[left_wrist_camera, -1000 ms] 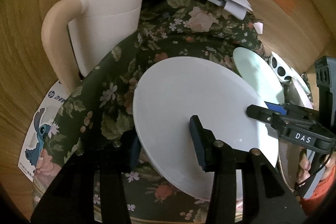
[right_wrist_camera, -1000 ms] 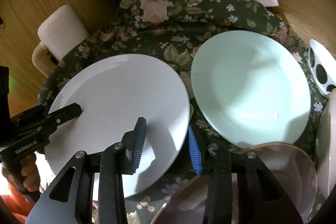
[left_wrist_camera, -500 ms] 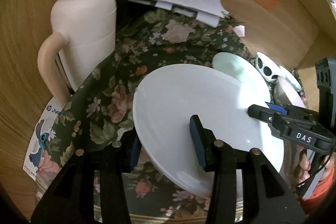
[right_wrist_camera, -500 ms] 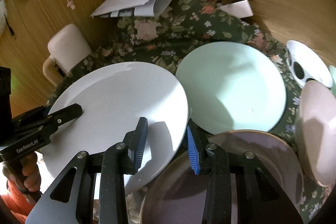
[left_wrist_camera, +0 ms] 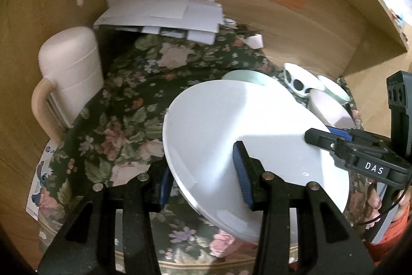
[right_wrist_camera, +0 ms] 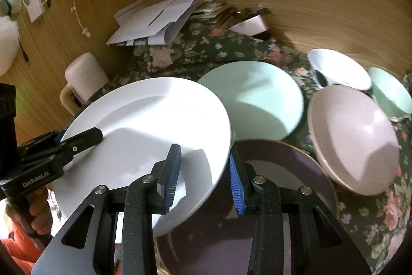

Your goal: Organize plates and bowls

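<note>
Both grippers hold a large white plate [left_wrist_camera: 244, 120] tilted above the floral cloth. My left gripper [left_wrist_camera: 203, 177] is shut on its near left rim, and shows as a black finger [right_wrist_camera: 77, 141] in the right wrist view. My right gripper [right_wrist_camera: 203, 177] is shut on the plate's [right_wrist_camera: 144, 125] right rim, just over a dark purple plate [right_wrist_camera: 270, 172]. A mint plate [right_wrist_camera: 255, 99] lies behind. To the right sit a pink bowl [right_wrist_camera: 352, 135], a white bowl with black spots [right_wrist_camera: 337, 68] and a mint bowl [right_wrist_camera: 391, 92].
A cream jug [left_wrist_camera: 72, 68] with a handle stands at the left edge of the floral tablecloth [left_wrist_camera: 123, 105]. A pile of white papers [left_wrist_camera: 164, 14] lies at the back against the wooden wall. A person's hand [right_wrist_camera: 36, 208] and orange sleeve show at the lower left.
The white plate has risen off the cloth with both grippers still on it, and its right edge now hangs over the dark purple plate. More bowls have come into view on the right.
</note>
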`<state>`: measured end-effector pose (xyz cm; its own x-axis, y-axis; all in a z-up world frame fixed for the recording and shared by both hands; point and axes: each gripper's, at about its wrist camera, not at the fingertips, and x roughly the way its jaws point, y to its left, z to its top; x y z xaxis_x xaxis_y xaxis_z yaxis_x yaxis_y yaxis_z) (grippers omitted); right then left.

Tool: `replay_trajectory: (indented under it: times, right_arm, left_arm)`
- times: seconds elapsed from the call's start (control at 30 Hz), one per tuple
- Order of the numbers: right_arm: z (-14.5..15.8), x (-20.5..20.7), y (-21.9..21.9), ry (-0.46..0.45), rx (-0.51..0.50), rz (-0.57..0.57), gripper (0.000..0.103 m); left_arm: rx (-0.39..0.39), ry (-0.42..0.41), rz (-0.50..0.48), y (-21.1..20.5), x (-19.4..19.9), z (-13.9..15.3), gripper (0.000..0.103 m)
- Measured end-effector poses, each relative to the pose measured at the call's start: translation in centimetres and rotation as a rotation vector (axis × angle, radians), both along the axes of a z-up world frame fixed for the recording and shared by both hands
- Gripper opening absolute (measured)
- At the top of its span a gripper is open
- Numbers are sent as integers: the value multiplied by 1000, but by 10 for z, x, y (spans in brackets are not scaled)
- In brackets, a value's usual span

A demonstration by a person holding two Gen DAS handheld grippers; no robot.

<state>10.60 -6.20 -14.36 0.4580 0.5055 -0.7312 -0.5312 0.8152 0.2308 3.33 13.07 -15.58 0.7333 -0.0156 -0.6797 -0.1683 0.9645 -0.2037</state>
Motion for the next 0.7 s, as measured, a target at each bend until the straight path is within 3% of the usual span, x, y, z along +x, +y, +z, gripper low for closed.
replay_trajectory:
  times: [0.7]
  right_arm:
    - [3, -32, -74, -24, 16, -130, 33]
  left_arm:
    - [-2, -26, -136, -70, -3, 7, 44]
